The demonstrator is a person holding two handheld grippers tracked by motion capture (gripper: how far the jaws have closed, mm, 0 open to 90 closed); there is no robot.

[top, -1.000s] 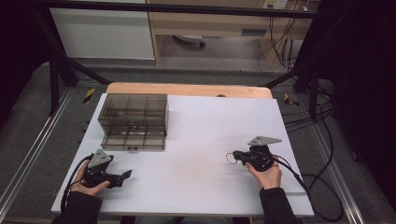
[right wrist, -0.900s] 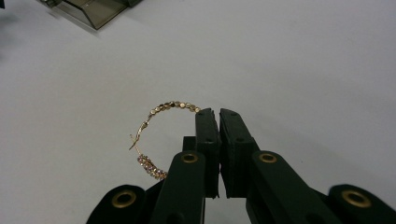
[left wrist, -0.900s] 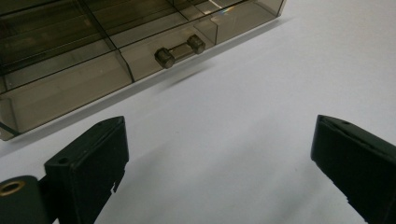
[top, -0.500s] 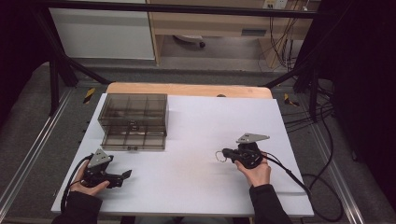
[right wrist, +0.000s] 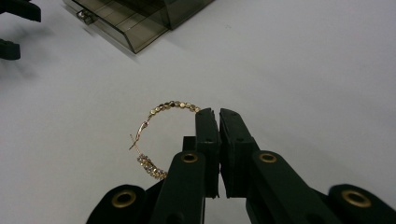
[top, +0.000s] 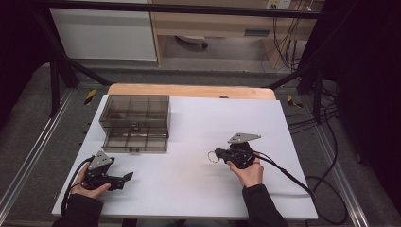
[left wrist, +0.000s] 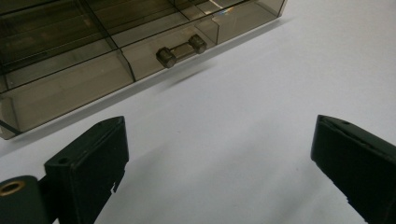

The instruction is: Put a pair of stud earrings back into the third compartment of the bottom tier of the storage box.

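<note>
Right gripper pinches the thin gold bracelet by its beaded rim, a light, floppy, easily bent thing, while the left gripper gapes wide.

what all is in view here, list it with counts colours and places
bracelet: 1, gold beaded ring, pinched in the right tool, just above the sheet
drawer box: 1, smoky clear, far left of the sheet, lower drawer pulled out
sheet: 1, white, covers the table
table: 1, wood, edge shows at the far side
left tool: 1, black, open, near left
right tool: 1, black, shut on the bracelet, right of centre
</note>
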